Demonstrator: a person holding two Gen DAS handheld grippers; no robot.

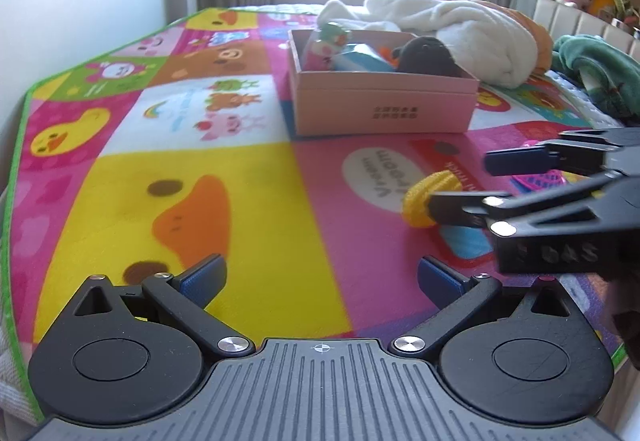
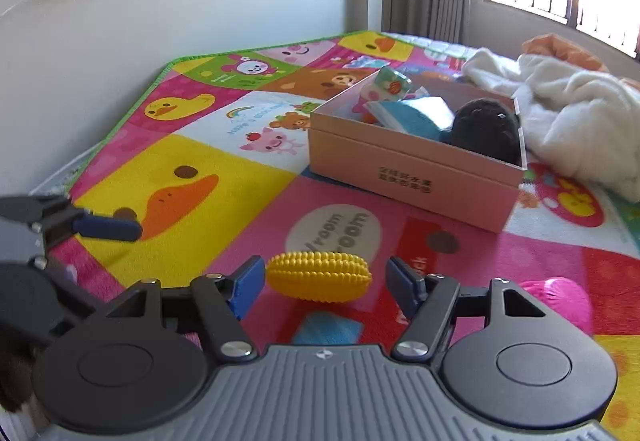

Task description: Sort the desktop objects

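A yellow toy corn cob lies on the colourful play mat, between the open fingers of my right gripper, which do not touch it. In the left wrist view the corn shows partly hidden behind my right gripper. My left gripper is open and empty above the mat's yellow duck panel. A pink cardboard box stands farther back, holding a black plush, a blue packet and a small figure toy. The box shows in the right wrist view too.
A pink toy lies on the mat right of the corn. A blue flat piece lies just under the right gripper. White and orange blankets are heaped behind the box. A wall runs along the mat's left edge.
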